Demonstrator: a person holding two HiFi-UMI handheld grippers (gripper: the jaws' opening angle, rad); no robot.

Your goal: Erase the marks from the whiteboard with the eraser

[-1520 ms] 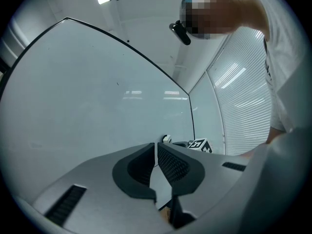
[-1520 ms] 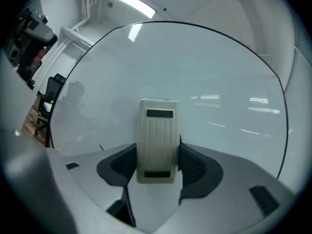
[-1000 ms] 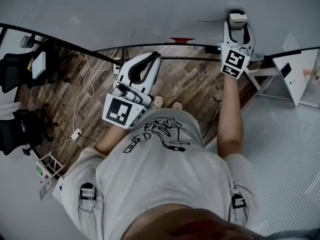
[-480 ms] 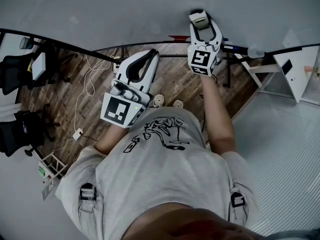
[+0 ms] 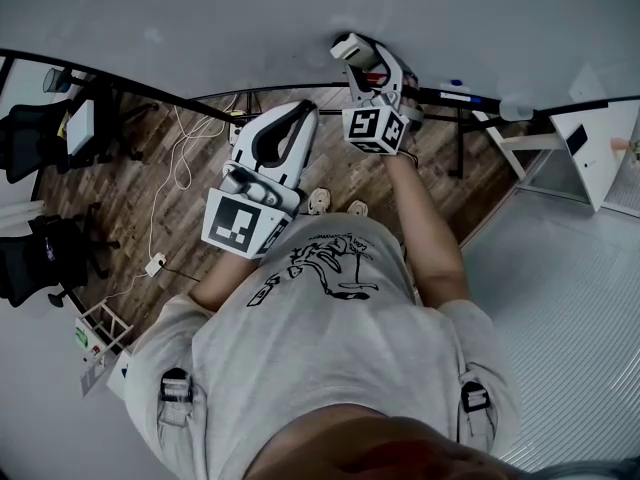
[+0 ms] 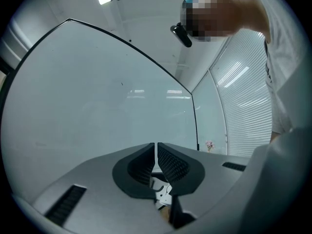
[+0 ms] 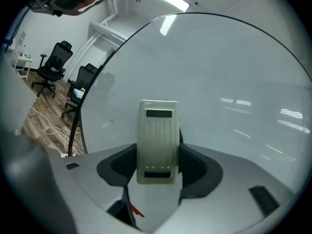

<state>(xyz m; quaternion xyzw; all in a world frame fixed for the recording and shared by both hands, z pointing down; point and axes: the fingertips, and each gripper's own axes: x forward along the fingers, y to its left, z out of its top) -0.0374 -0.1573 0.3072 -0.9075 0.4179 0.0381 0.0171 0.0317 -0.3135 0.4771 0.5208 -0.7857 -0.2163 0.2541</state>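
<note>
Right claw (image 7: 157, 162) clenched on the cream whiteboard eraser (image 7: 157, 140), one jaw on each long side, eraser upright and protruding past the jaw tips. Eraser faces the whiteboard (image 7: 219, 82), low on the board; contact not resolvable. Left claw (image 6: 156, 152) clenched, jaws together on nothing, held before the torso, apart from the eraser.

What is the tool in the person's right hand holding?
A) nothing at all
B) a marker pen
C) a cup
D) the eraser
D: in the right gripper view, the right tool has its jaws closed on the two sides of the pale eraser, which it holds up in front of the whiteboard.
</note>
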